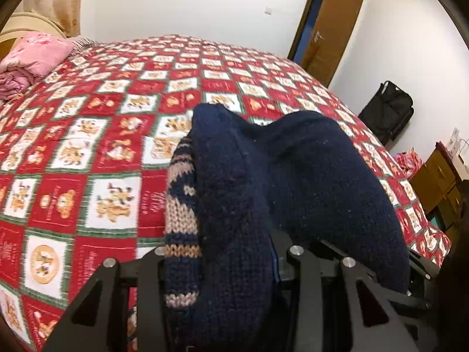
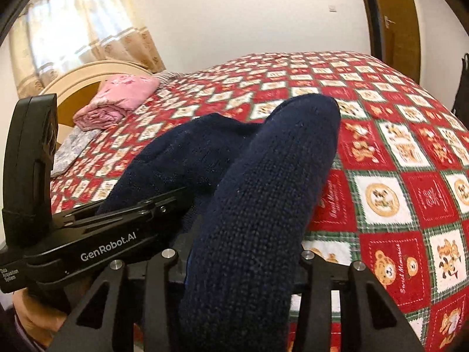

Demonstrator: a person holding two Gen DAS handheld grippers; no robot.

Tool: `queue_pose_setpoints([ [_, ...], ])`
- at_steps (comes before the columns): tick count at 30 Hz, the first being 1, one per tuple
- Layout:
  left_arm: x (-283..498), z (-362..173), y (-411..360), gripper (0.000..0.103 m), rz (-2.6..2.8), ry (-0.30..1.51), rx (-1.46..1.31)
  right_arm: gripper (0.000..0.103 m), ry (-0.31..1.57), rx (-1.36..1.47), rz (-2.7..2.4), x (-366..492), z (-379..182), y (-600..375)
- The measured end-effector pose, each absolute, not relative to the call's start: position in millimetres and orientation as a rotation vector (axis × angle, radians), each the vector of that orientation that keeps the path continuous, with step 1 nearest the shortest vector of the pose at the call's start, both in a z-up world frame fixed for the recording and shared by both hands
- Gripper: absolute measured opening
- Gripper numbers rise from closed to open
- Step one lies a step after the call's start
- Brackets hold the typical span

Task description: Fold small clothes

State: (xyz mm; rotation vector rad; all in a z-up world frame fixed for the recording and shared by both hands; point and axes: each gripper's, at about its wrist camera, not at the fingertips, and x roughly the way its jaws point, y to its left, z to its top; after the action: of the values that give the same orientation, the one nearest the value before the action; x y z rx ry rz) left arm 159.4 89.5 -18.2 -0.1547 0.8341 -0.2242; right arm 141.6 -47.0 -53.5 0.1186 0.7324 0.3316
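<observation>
1. A dark blue knitted sweater (image 1: 307, 176) is bunched up and lifted off the bed (image 1: 102, 161).
2. The left gripper (image 1: 234, 264) is clamped on a thick bunch of it, next to a tan pattern.
3. The right gripper (image 2: 240, 261) is clamped on another part, which looks like a sleeve.
4. No neat fold shows yet. I think the folding is just starting, and most of it is left to do.
5. The bed has a red and white bear quilt.
6. A pink pillow (image 2: 129, 91) lies near the headboard (image 2: 85, 79).
7. Curtains (image 2: 76, 26), a brown door (image 1: 331, 26) and a black bag (image 1: 387, 111) are in the room.
</observation>
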Motion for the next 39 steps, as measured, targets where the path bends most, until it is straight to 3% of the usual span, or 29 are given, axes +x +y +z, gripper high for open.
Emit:
queue_pose_setpoints([
  [15,158,18,178,0.042,-0.011,0.695,-0.195,0.044,0.602,0.007,0.568,166,-8,54],
  [21,190,-11,225,0.042,0.120,0.705,-0.231,0.044,0.600,-0.036,0.631,208,-30,98],
  [27,220,-66,238,0.042,0.159,0.840,-0.266,0.044,0.728,-0.119,0.570,253,-81,123],
  [39,219,-63,231,0.042,0.171,0.788,-0.206,0.044,0.734,-0.094,0.551,257,-92,115],
])
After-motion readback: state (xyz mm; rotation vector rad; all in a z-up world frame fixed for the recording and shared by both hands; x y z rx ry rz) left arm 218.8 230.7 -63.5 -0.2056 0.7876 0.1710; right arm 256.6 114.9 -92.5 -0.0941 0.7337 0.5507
